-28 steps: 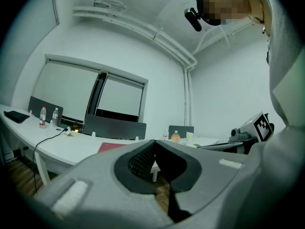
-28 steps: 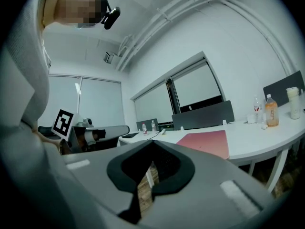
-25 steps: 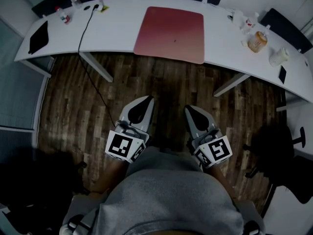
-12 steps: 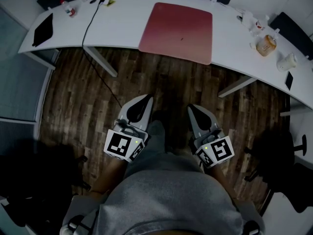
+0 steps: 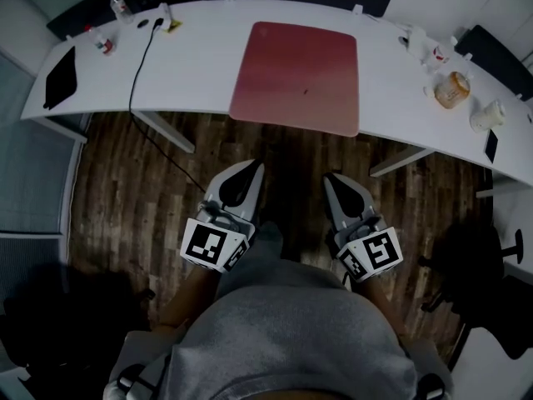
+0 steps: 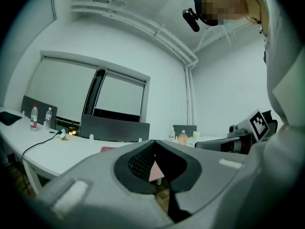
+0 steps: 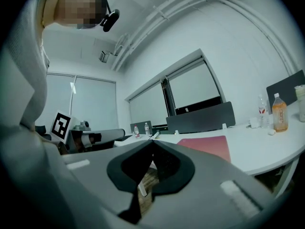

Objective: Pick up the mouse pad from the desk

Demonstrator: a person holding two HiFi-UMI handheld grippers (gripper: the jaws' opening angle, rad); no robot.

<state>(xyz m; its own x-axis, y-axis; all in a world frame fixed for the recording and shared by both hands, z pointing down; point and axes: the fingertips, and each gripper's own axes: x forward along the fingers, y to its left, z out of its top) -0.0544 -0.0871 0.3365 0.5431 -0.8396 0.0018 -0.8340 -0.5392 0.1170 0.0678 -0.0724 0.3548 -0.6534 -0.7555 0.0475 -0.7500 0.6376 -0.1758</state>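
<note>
Straight ahead of both claws, across a strip of wooden floor (image 5: 283,152) and well apart from either: red mouse pad (image 5: 296,77), lying flat on the white desk (image 5: 191,65), near edge at or just over the desk's front rim, hard to tell which. Long axis running away from the person toward the desk's far side, slightly skewed. Left claw (image 5: 252,167) clenched tight, nothing between its tips, pointing level toward the pad's left half. Right claw (image 5: 332,178) likewise clenched and empty, aimed toward the right half. Roughly equal in nearness, with no clear favourite between them. By judgement an approach stage: no contact yet, and jaws in need of parting before any pinch. Front edge of the pad probably the easiest place to take hold, being the side that faces the claws and sits at the rim. Bare desk on both sides of the pad, so plenty of room to lift or slide. Black cable (image 5: 137,65) well off to the left, jar (image 5: 452,90) and cup (image 5: 485,115) well off to the right. Desk legs (image 5: 162,130) below, flanking the way in, worth steering clear of.
</note>
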